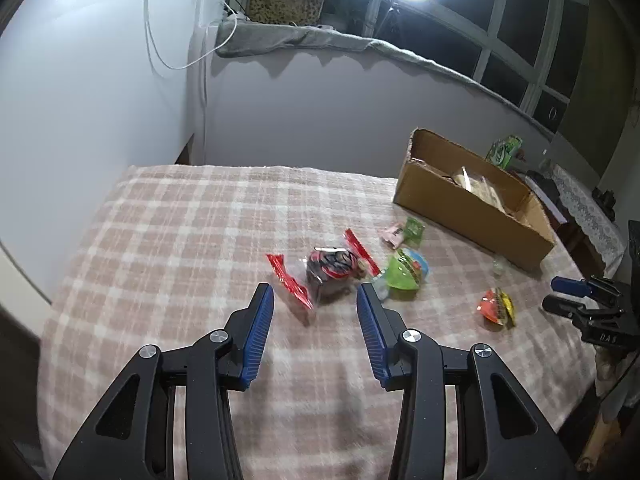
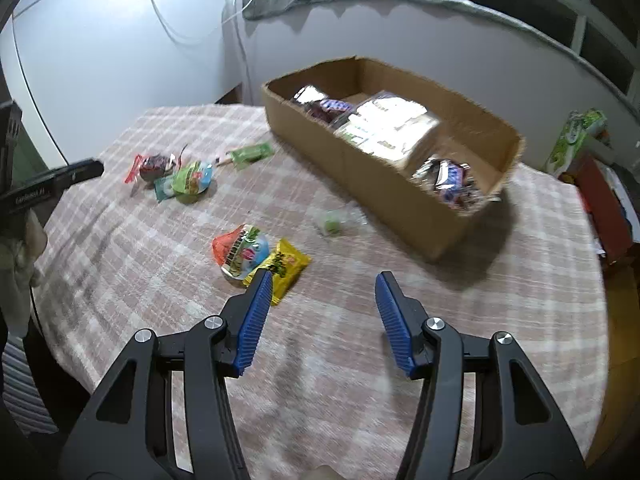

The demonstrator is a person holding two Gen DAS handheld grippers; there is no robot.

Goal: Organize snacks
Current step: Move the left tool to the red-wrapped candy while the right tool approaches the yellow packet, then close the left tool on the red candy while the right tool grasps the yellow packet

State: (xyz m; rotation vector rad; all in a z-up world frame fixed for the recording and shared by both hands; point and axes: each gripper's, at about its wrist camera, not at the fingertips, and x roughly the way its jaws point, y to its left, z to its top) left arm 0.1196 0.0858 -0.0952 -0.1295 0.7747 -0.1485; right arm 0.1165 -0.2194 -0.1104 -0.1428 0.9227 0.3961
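Hovering unclenched, left gripper [image 1: 315,295] just short of red-ended dark snack pack [image 1: 330,270]; right gripper [image 2: 323,278] unclenched, empty, yellow packet [image 2: 285,267] beside its left fingertip. Cardboard box [image 2: 372,172] farther back; small green item [image 2: 332,222] near box, blurred.

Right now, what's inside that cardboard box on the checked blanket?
The cardboard box holds shiny dark snack packets at the far end, pale clear-wrapped packs in the middle, more foil wrappers nearest. Anything beneath them is covered.
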